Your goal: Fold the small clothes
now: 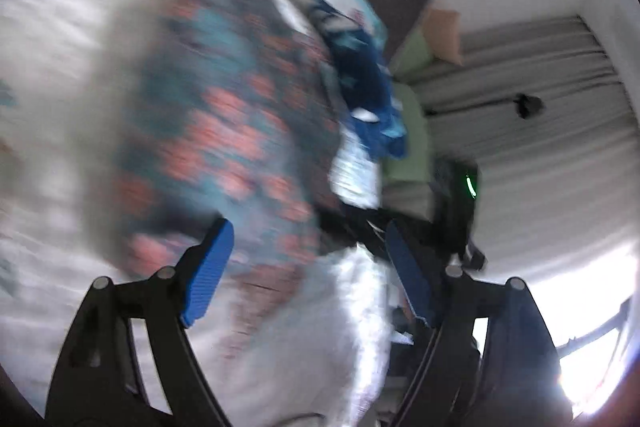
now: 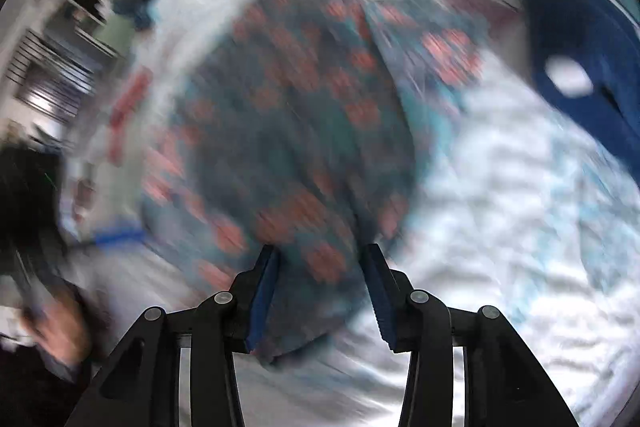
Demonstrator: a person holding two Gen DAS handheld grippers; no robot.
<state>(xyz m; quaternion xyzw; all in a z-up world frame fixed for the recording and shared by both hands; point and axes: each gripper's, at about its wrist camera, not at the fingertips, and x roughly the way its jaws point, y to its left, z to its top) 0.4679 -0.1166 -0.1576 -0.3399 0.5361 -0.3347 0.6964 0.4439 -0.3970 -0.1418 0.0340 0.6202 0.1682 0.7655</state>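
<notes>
A dark teal garment with orange-red blotches (image 1: 224,115) lies spread on the white bed sheet (image 1: 60,27), blurred by motion in both views. My left gripper (image 1: 309,229) hovers over its near edge, jaws wide open with nothing between the blue pads. In the right wrist view the same garment (image 2: 288,115) fills the middle. My right gripper (image 2: 321,251) stands over its near end, jaws apart; the cloth shows in the gap, but the pads do not press on it. A blue garment (image 1: 368,75) (image 2: 580,39) lies crumpled beyond the patterned one.
The sheet (image 2: 500,187) is rumpled, with pale teal prints. A green cushion (image 1: 412,131), grey curtains (image 1: 540,147) and a bright window lie past the bed's edge. A black device with a green light (image 1: 464,187) is close by. A person's hand (image 2: 52,327) shows at the lower left.
</notes>
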